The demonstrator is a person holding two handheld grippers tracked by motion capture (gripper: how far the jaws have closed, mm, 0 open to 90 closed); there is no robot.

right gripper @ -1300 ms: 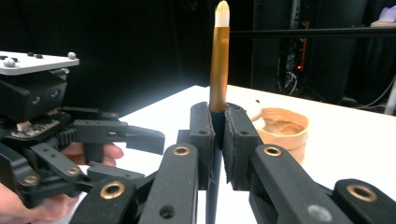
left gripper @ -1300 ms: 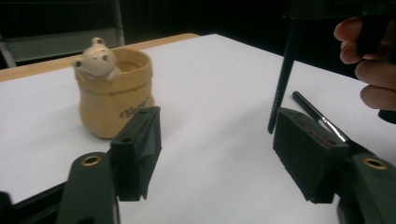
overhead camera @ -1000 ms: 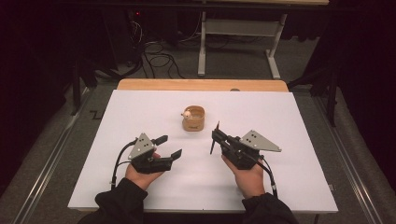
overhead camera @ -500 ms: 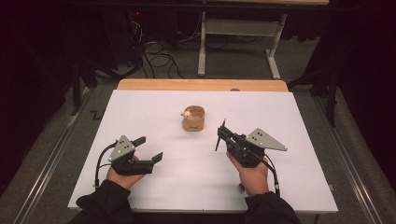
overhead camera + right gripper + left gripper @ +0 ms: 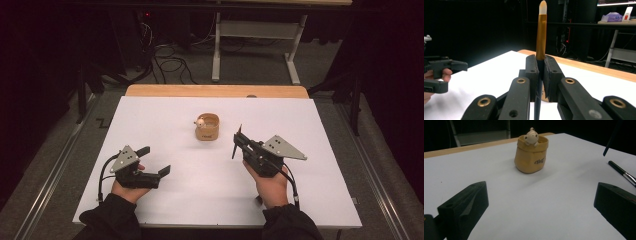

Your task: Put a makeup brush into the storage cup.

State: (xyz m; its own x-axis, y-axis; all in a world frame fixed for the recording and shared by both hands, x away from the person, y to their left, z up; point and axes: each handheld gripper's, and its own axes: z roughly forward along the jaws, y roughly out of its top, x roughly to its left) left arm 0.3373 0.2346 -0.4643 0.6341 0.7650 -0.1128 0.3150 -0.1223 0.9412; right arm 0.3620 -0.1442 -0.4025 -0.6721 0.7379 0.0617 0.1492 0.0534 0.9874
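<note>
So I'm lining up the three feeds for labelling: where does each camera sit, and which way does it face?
High view: above the person's side, looking forward and down on the table; both forearms, left gripper and right gripper show.
Left gripper view: on that gripper, looking low across the table at the pot; its open jaws show.
Right gripper view: looking along jaws shut on an upright brush.
Shared: the high and left gripper views both show the pot.

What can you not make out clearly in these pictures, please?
- Left gripper view: inside of the yellow pot, hidden by its rim; its lettering is blurred.
- Right gripper view: lower shaft of the brush, hidden between the jaws of the right gripper.
</note>
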